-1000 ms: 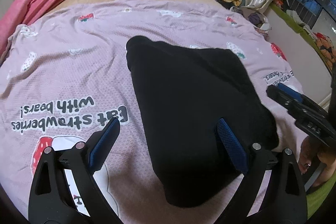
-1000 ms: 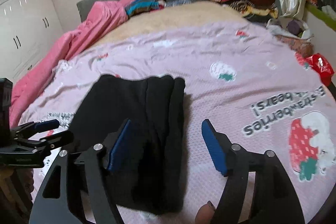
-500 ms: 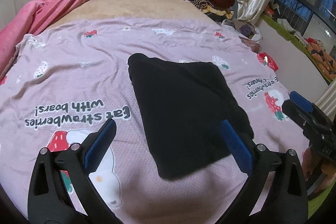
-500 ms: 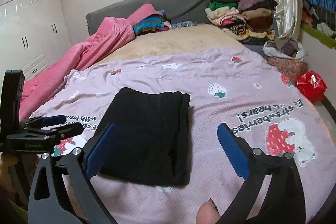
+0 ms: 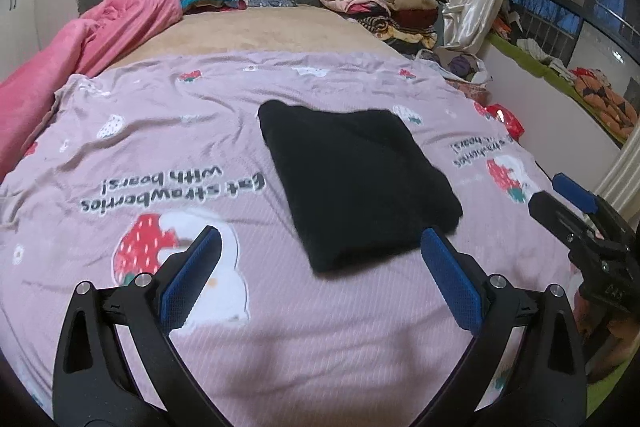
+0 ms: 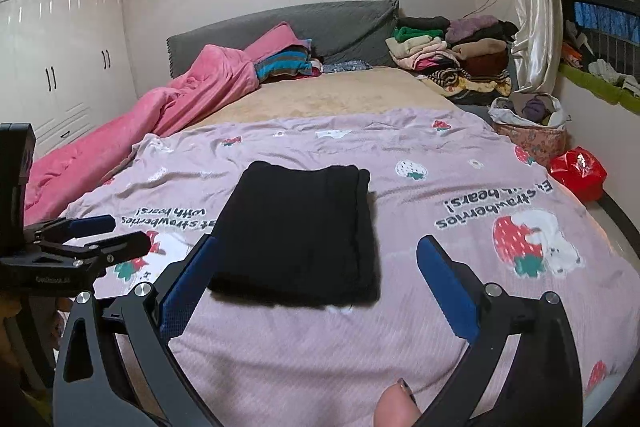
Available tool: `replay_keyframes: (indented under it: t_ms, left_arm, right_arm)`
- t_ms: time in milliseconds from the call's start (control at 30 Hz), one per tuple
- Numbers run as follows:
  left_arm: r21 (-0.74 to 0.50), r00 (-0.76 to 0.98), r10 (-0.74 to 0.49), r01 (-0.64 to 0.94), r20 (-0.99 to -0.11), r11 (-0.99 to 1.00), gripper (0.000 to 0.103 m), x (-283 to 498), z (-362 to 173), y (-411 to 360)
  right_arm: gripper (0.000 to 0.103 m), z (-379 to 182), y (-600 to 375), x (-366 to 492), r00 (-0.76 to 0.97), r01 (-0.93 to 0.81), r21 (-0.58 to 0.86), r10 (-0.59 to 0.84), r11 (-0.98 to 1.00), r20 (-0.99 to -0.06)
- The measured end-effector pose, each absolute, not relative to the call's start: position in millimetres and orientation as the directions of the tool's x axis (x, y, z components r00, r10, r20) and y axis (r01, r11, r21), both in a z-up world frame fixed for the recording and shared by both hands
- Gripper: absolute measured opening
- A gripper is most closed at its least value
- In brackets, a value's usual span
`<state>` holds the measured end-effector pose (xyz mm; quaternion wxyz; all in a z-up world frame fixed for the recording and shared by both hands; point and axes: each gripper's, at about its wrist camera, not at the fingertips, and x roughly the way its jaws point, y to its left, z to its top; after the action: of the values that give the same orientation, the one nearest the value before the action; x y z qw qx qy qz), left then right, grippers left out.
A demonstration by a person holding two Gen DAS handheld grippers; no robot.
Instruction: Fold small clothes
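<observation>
A folded black knit garment (image 5: 356, 183) lies flat near the front edge of the lilac strawberry-print bedspread (image 5: 160, 131). The left gripper (image 5: 320, 247) and the right gripper (image 6: 316, 255) both gape wide and empty; the jaws have just been opening.

Bed (image 6: 340, 95) with grey padded headboard and tan plush cover — bore a pale pink printed strawberry sheet (image 6: 460, 195), a folded black rectangular garment (image 6: 296, 227) flat upon it, a rumpled pink fleece blanket (image 6: 160, 119) along one side, stacked folded clothes (image 6: 452, 55) near the headboard.
</observation>
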<state>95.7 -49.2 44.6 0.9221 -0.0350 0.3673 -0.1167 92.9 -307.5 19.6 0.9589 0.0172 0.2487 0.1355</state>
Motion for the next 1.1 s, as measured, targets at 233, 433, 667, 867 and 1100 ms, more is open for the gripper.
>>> replay_keyframes:
  t_ms: [233,433,667,867,1100]
  left_arm:
    - [-0.13,0.717,-0.223,0.184,-0.661,0.974,0.093,69.7,30.1,-41.3]
    - [-0.113,0.736,-0.216,0.188,-0.642,0.976,0.093,51.9,17.5,-37.4]
    - [-0.109,0.737,-0.205,0.177,-0.644,0.978,0.094,45.8,-1.9,-34.7]
    - [-0.117,0.712,-0.208,0.175,-0.671,0.978,0.094,48.1,-20.9,-35.9]
    - [-0.105,0.695,-0.19,0.163,-0.693,0.981,0.094,49.3,-30.7,-35.7]
  right_arm:
    - [0.099,10.3,-303.6,67.0,0.862,-0.232,0.057,0.232,0.971,-0.45]
    - [0.099,-3.0,-304.7,52.5,0.87,-0.209,0.062,0.215,0.976,-0.443]
    - [0.099,-37.5,-303.8,48.3,0.839,-0.165,0.056,0.17,0.985,-0.517]
    - [0.099,-66.4,-300.8,48.1,0.807,-0.135,0.062,0.146,0.989,-0.572]
    - [0.099,-76.9,-300.6,51.6,0.791,-0.122,0.062,0.135,0.991,-0.596]
